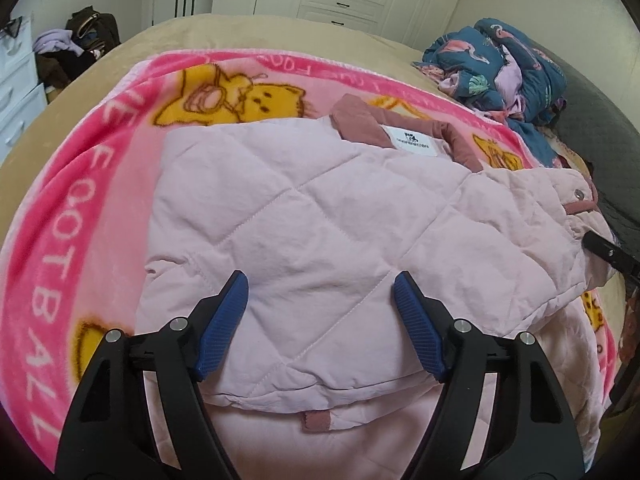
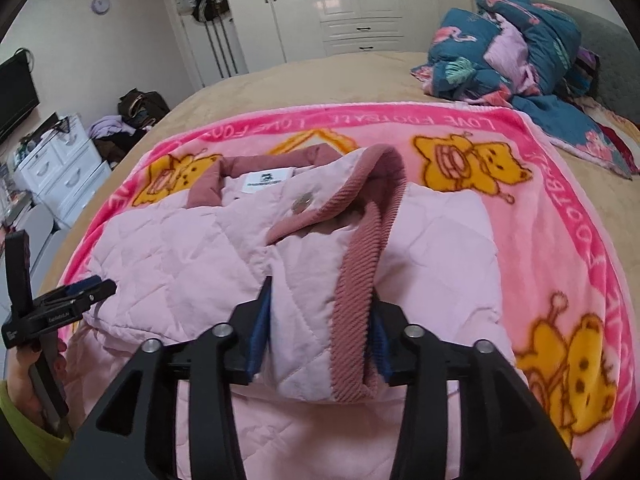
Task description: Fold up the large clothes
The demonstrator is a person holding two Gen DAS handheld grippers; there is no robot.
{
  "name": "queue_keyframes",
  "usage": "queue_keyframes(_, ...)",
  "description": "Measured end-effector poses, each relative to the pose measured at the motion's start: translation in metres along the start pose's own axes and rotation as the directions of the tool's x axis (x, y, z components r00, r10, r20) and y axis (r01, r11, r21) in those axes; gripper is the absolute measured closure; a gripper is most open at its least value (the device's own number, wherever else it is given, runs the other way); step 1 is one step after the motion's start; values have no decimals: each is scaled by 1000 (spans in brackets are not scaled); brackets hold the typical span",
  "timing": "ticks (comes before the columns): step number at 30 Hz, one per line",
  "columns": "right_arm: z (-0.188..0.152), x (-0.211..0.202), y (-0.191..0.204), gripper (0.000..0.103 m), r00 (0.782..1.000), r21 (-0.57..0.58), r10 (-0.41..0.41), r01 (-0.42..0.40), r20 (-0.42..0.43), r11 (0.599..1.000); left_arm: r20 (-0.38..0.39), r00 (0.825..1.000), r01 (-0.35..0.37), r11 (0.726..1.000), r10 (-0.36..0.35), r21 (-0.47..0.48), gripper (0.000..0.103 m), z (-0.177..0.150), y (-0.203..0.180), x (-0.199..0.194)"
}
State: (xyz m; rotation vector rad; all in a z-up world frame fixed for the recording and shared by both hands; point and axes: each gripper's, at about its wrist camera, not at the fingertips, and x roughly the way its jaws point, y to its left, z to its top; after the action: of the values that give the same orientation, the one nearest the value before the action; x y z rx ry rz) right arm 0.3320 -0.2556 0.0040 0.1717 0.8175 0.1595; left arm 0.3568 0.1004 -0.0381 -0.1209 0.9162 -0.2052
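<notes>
left gripper (image 1: 320, 286): open above the quilted pink jacket (image 1: 304, 216), gripping nothing.
right gripper (image 2: 320, 300): jaws around the corduroy trim (image 2: 354, 320); grip unclear.
risk: trim snags, fold springs open.

Bare blanket (image 2: 560, 240) right of jacket (image 2: 192, 256)

My left gripper (image 1: 320, 292): black plastic arms, ribbed blue pads (image 1: 224, 326), silver pivot screws. Right gripper (image 2: 320, 320) has the same black frame, blue pads, four silver screws. From the right wrist view, the left unit's side carries small white lettering, unreadable. Yellow-green sleeve (image 2: 16, 432) at my left hand (image 2: 24, 376).
</notes>
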Motion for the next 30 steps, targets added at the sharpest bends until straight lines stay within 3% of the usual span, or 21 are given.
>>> queue_keyframes(4,-1,-16,4,43,994,5,-71,71,77,997,-5,1000,6,1000,-6,-6,35,0,2,1)
queue_keyframes(7,0,-27,9,35,989,15,-68,66,130,998,-13,1000,3,1000,-3,-6,34,0,3,2)
queue_keyframes(10,3,-27,21,29,992,-17,-23,25,121,1000,-18,1000,2,1000,-2,-1,34,0,3,3)
queue_keyframes(14,4,-18,46,16,996,-70,35,-30,79,997,-27,1000,3,1000,-3,-4,34,-2,4,5)
queue_keyframes(17,0,1,70,16,999,-122,49,-49,-3,991,-37,999,-5,1000,5,-2,34,-3,3,8)
queue_keyframes(22,-9,26,96,16,998,-211,15,-26,-55,977,-50,999,-5,1000,5,-2,34,-5,5,12)
queue_keyframes(30,-21,71,69,15,984,-55,14,-24,-179,998,-51,999,-16,1000,17,7,33,-8,3,15)
